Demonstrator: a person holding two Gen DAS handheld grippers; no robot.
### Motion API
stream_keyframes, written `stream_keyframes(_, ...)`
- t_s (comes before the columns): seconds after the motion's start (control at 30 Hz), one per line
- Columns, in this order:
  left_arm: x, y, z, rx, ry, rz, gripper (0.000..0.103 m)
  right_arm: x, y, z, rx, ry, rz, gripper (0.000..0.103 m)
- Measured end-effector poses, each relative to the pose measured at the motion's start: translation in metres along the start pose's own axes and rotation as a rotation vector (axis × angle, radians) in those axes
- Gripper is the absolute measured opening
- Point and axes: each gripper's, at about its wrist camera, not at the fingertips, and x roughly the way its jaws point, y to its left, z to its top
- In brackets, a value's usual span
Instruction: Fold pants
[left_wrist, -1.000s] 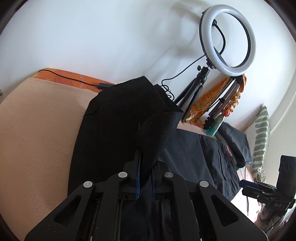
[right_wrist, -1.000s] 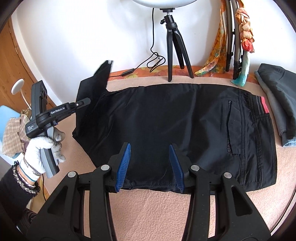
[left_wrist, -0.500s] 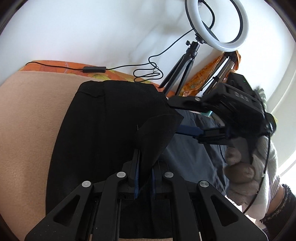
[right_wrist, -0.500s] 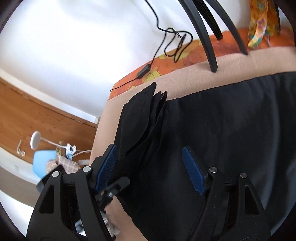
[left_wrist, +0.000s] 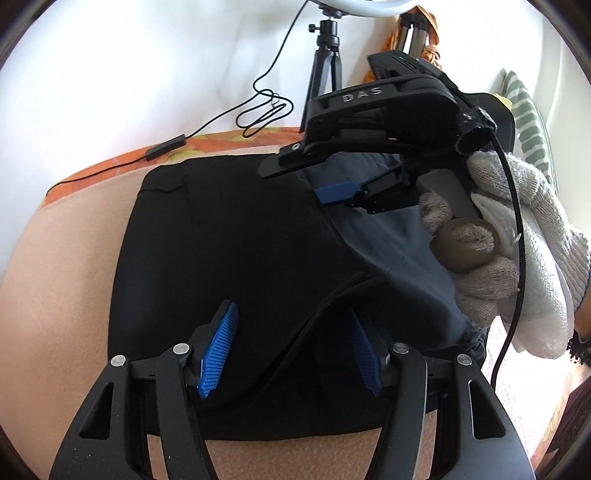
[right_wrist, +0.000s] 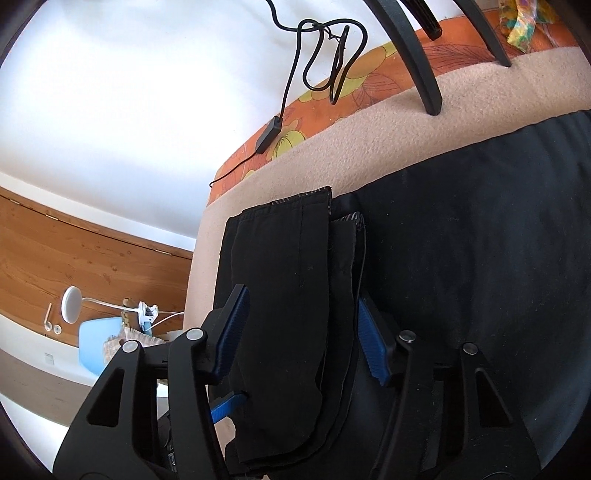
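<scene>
Our left gripper (left_wrist: 291, 347) has just let go; its jaws have been opening and now stand apart over the black pants (left_wrist: 229, 236). Our right gripper (right_wrist: 301, 332) has been closing, with the folded leg ends between its pads, not yet squeezed. The pants lie flat on the beige blanket (left_wrist: 62, 258). Farther back stands a black tripod (left_wrist: 327, 62).
</scene>
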Motion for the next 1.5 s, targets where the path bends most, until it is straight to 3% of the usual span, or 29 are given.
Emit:
stream_keyframes(0.03,0.000,-0.002,-0.001,0.020,0.002,-0.020,0.054,0.002,0.002,0.000,-0.013,0.004,-0.019,0.052)
stream_keyframes(0.07,0.001,-0.005,-0.002,0.046,0.003,-0.034,0.040,0.004,0.004,-0.001,-0.026,0.007,-0.034,0.047)
stream_keyframes(0.13,0.004,-0.010,-0.003,0.084,0.007,-0.051,0.022,0.007,0.005,-0.001,-0.050,0.012,-0.068,0.035)
stream_keyframes(0.2,0.004,-0.006,-0.002,0.054,0.004,-0.072,0.015,0.010,0.007,0.000,-0.076,0.019,-0.104,0.017)
stream_keyframes(0.27,0.002,0.001,0.001,0.004,-0.007,-0.093,0.008,0.010,0.010,0.001,-0.092,0.014,-0.118,0.010)
stream_keyframes(0.47,-0.018,0.002,0.014,-0.074,-0.087,-0.163,0.006,-0.008,0.029,0.001,-0.194,-0.042,-0.154,0.005)
stream_keyframes(0.6,-0.021,-0.008,0.023,-0.121,-0.103,-0.234,0.006,-0.033,0.037,0.005,-0.229,-0.087,-0.163,0.005)
stream_keyframes(0.77,-0.016,-0.032,0.030,-0.106,-0.103,-0.286,0.006,-0.068,0.036,0.004,-0.274,-0.138,-0.209,0.005)
stream_keyframes(1.13,0.022,-0.082,0.056,-0.103,-0.091,-0.387,0.006,-0.142,-0.007,0.006,-0.258,-0.203,-0.296,0.005)
stream_keyframes(1.5,0.064,-0.147,0.084,-0.026,-0.049,-0.472,0.006,-0.204,-0.057,0.010,-0.228,-0.234,-0.396,0.005)
